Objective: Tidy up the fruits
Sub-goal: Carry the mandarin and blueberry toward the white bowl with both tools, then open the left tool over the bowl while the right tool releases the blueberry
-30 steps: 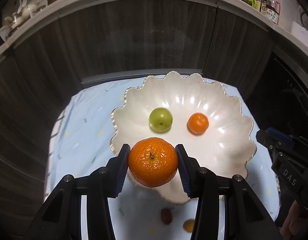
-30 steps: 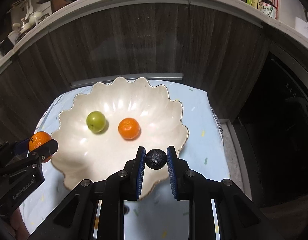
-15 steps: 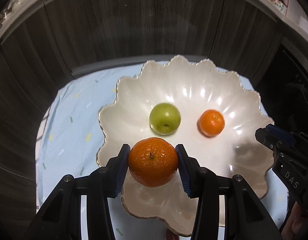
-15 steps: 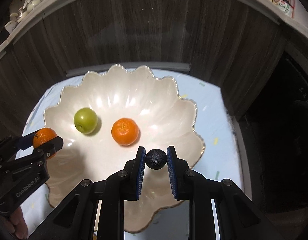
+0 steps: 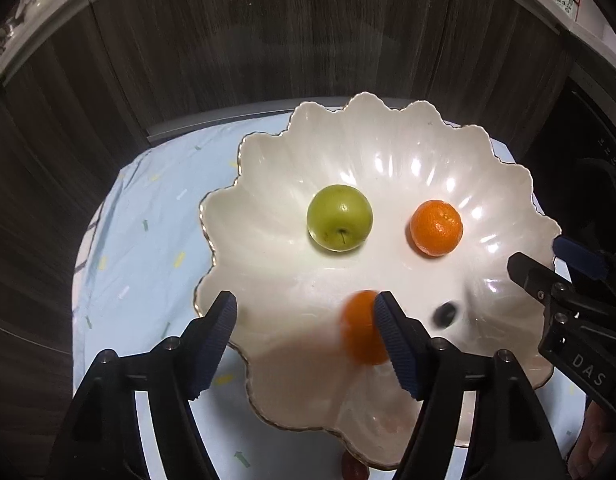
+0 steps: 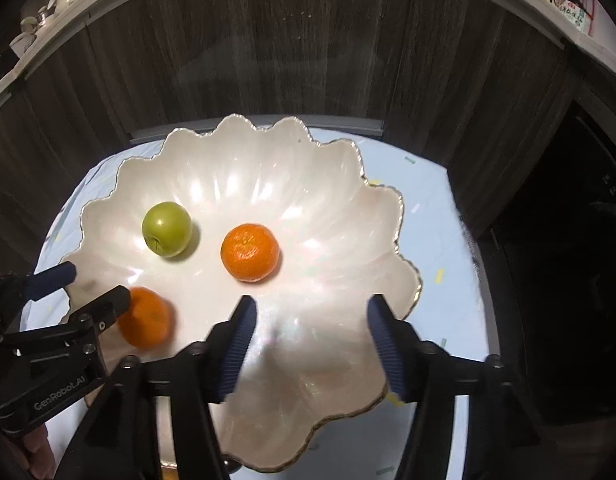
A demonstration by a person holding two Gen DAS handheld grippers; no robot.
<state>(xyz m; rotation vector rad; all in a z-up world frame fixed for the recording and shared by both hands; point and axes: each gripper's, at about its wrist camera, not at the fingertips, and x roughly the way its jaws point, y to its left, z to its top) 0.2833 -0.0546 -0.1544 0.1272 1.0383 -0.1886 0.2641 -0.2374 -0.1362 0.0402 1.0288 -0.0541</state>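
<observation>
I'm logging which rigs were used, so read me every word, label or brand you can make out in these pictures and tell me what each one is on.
"DAS": on the body of the right gripper, at the edge of the left wrist view; the word may run on out of sight.
"GenRobot.AI": on the body of the left gripper, seen in the right wrist view.
Labels on the bottles on the shelf: printed, but too small and blurred to read.
</observation>
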